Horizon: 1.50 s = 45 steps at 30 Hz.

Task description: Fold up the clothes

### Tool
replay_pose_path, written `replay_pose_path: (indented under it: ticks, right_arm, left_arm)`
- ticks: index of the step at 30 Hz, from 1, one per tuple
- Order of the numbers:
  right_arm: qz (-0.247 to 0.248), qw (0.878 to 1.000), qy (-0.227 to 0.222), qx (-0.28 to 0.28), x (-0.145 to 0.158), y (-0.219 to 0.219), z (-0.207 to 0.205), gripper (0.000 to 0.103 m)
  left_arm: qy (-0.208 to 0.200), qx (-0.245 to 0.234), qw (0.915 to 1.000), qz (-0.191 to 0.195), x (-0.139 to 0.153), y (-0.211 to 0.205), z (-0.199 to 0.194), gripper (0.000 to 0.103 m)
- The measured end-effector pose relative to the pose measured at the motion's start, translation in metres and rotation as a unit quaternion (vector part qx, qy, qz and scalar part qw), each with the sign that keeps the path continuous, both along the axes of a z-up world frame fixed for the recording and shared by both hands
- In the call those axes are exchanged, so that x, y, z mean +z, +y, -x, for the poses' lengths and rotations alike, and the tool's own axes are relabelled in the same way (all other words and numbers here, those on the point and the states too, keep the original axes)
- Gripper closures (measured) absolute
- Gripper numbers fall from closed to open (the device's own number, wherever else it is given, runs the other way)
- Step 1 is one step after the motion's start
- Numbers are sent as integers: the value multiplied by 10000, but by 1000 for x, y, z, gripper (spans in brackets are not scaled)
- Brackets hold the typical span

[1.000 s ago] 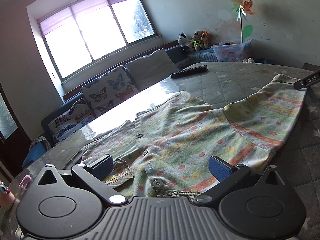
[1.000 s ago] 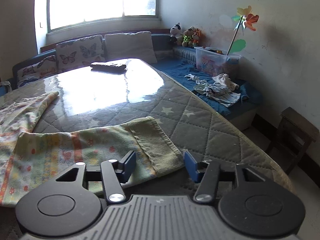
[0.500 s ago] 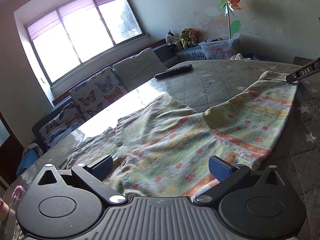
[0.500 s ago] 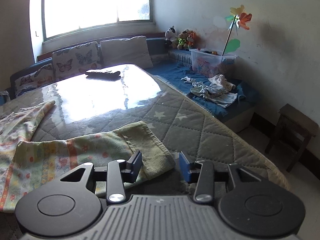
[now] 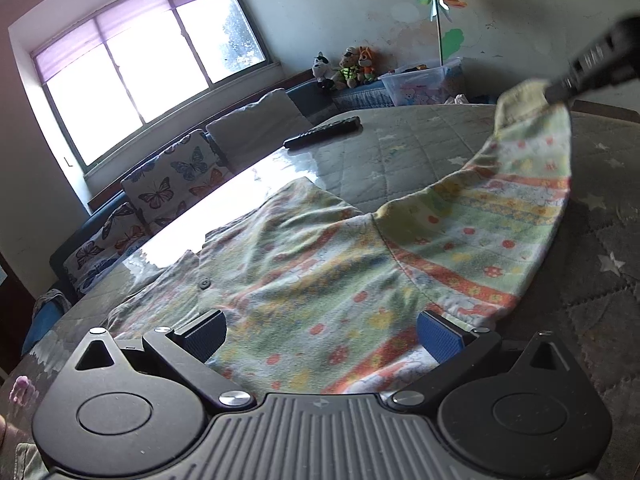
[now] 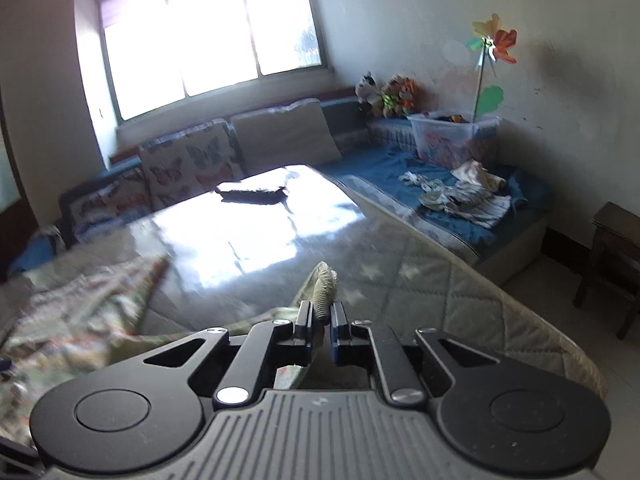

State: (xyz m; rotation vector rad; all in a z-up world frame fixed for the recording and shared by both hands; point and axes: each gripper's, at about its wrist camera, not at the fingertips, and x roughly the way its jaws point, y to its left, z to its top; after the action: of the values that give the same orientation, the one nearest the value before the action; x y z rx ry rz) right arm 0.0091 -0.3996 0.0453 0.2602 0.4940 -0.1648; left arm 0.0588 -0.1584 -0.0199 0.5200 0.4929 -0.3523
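Right gripper point(image 6: 320, 316) just closed on sleeve cuff point(image 6: 325, 280), lifted off table point(image 6: 420, 292).

We see right gripper point(image 5: 560, 90) in left wrist view only as dark bar, cut by right edge. Cuff point(image 6: 325, 292) pinched there, its lower part hidden between pads. In right wrist view, garment point(image 6: 80, 312) smeared by blur, print unreadable; remote point(image 6: 252, 194) also soft, buttons too small to tell. We lose garment's near hem behind left gripper point(image 5: 320, 332) body. Plush toys point(image 5: 346, 68) too small to tell apart. Stool point(image 6: 612, 264) cut by right edge.
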Motion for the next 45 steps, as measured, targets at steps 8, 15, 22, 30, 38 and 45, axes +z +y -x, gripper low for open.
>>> replay_pose_path:
  ticks: [8, 15, 22, 30, 38, 45]
  right_arm:
    - [-217, 9940, -717, 793, 66, 37, -2, 96]
    - [56, 9767, -1019, 1887, 100, 117, -24, 96]
    - [286, 9538, -797, 2884, 89, 209, -49, 96]
    - [445, 9252, -105, 3766, 47, 294, -55, 95]
    - [606, 9196, 267, 3872, 26, 281, -33, 76]
    - [683, 9415, 902, 3174, -13, 226, -27, 76]
  left_arm:
    - [-57, -62, 9998, 161, 4, 6, 9, 0]
    - [-292, 528, 9963, 611, 26, 57, 21, 0]
    - [-493, 1469, 9841, 863, 36, 129, 32, 0]
    - [-284, 2200, 9697, 1023, 23, 178, 40, 0]
    - [-278, 2367, 9645, 1137, 27, 189, 41, 0]
    - [-246, 2308, 9660, 1141, 28, 175, 32, 0]
